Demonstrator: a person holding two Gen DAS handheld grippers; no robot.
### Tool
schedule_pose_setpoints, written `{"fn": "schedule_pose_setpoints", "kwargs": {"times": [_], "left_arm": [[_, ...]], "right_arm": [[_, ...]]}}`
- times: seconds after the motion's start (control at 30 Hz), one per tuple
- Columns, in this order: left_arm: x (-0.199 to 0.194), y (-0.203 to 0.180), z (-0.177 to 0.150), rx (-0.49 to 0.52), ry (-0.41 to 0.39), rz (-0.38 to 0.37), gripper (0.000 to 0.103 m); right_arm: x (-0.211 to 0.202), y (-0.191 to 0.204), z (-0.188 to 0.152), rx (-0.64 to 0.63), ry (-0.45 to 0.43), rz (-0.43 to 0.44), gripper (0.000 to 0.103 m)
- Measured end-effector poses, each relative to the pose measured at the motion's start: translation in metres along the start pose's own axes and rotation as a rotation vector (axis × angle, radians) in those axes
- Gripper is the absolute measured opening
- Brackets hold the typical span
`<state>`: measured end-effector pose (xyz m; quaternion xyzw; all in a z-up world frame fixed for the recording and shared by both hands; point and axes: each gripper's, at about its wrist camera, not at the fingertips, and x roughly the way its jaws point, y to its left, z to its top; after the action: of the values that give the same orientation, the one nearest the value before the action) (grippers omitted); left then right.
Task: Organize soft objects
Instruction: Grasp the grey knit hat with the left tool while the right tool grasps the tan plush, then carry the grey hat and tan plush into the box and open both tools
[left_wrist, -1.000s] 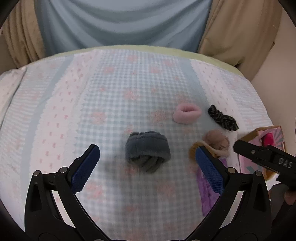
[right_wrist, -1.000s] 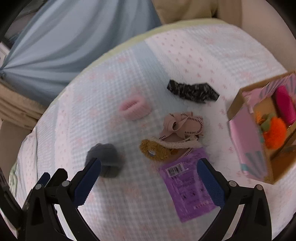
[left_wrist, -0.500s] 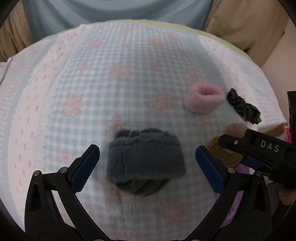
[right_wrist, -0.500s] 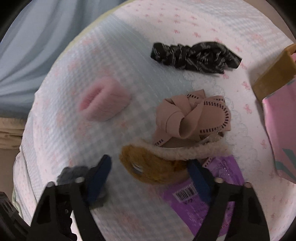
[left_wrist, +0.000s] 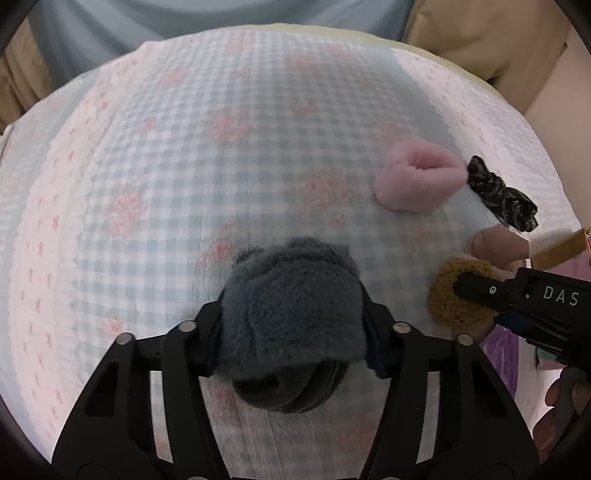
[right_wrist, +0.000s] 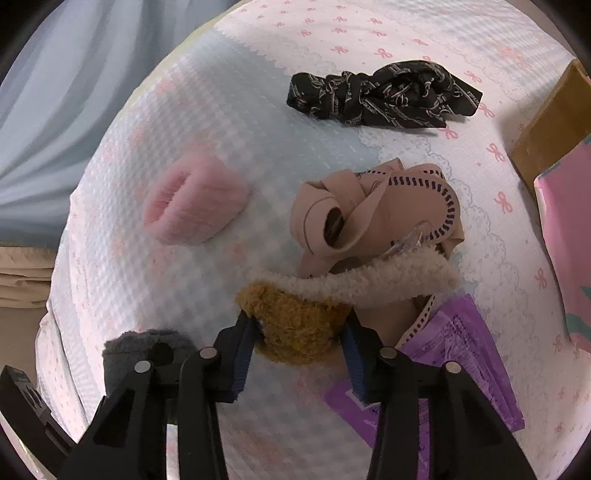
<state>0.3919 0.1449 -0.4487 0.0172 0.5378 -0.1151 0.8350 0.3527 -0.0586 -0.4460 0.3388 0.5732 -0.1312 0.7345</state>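
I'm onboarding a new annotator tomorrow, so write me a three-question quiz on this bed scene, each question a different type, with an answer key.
1. True or false: the pink fluffy scrunchie is between the right gripper's pads.
2. Multiple choice: what sits between the left gripper's pads? A) black patterned scrunchie B) grey fluffy scrunchie C) purple packet
3. Fill in: the beige bow clip lies between the black patterned scrunchie and the ______ fuzzy piece in the right wrist view.

Key: 1 false, the brown fuzzy piece is there; 2 B; 3 brown. Both grippers' jaws are closing on those items.
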Motion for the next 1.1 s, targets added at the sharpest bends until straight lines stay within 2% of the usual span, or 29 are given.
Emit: {"fn": "schedule_pose_setpoints", "kwargs": {"times": [0.2, 0.53, 0.73, 0.83, 1.1], "left_arm": [[-0.019, 0.001, 0.001, -0.017, -0.025, -0.020, 0.048], [-0.074, -0.006, 0.007, -0.027, -0.106, -0.019, 0.048], [-0.126, -0.014, 0.009, -0.038, -0.161, -0.024, 0.048], [-0.165, -0.023, 0.012, -0.044, -0.201, -0.024, 0.048], [-0.262, -0.058, 0.010, -0.043, -0.282, -0.025, 0.048]], "right_arm": [[-0.024, 0.007, -0.010, -0.045, -0.042, 0.028, 0.039], [-0.081, 0.021, -0.023, -0.139, -0.125, 0.075, 0.039], [-0.131, 0.023, -0.035, -0.170, -0.173, 0.115, 0.039], [-0.167, 0.025, -0.043, -0.198, -0.202, 0.127, 0.039], [-0.263, 0.020, -0.058, -0.345, -0.285, 0.137, 0.039]]}}
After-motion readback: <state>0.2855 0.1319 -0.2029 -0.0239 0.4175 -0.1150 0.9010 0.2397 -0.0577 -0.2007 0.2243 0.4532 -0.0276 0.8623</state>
